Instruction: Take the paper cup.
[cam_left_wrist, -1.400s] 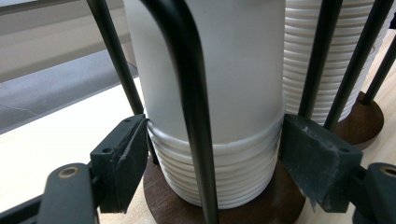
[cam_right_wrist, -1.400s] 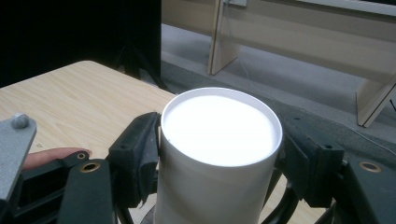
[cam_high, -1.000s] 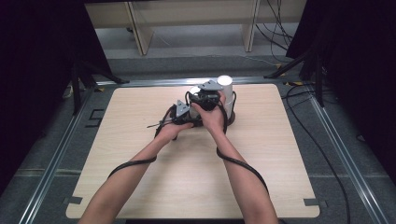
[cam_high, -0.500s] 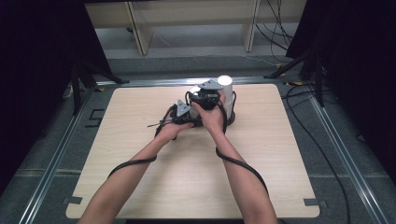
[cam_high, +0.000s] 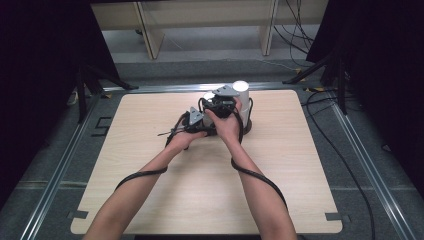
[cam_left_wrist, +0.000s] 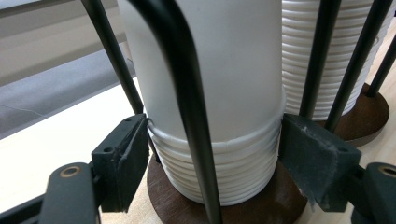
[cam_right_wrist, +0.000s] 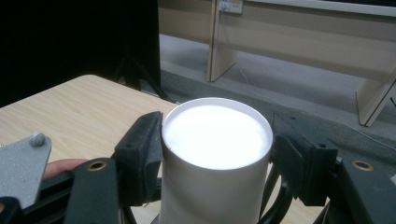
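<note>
A stack of white paper cups (cam_left_wrist: 243, 93) stands upside down on a round wooden base (cam_left_wrist: 280, 200), caged by black rods (cam_left_wrist: 187, 93). My left gripper (cam_left_wrist: 215, 149) clasps the stack low down, with both jaws pressed against the cup rims. My right gripper (cam_right_wrist: 217, 154) closes around the top cup (cam_right_wrist: 217, 130) near its flat white bottom, a jaw against each side. In the high view the left gripper (cam_high: 200, 120) and the right gripper (cam_high: 220, 102) sit close together at the holder, towards the table's far middle.
A second, taller stack of cups (cam_left_wrist: 299, 56) stands just to the right on its own wooden base (cam_left_wrist: 369, 102); from above it is the white cylinder (cam_high: 240, 86). The light wooden table (cam_high: 150, 150) has cables and a metal frame around it.
</note>
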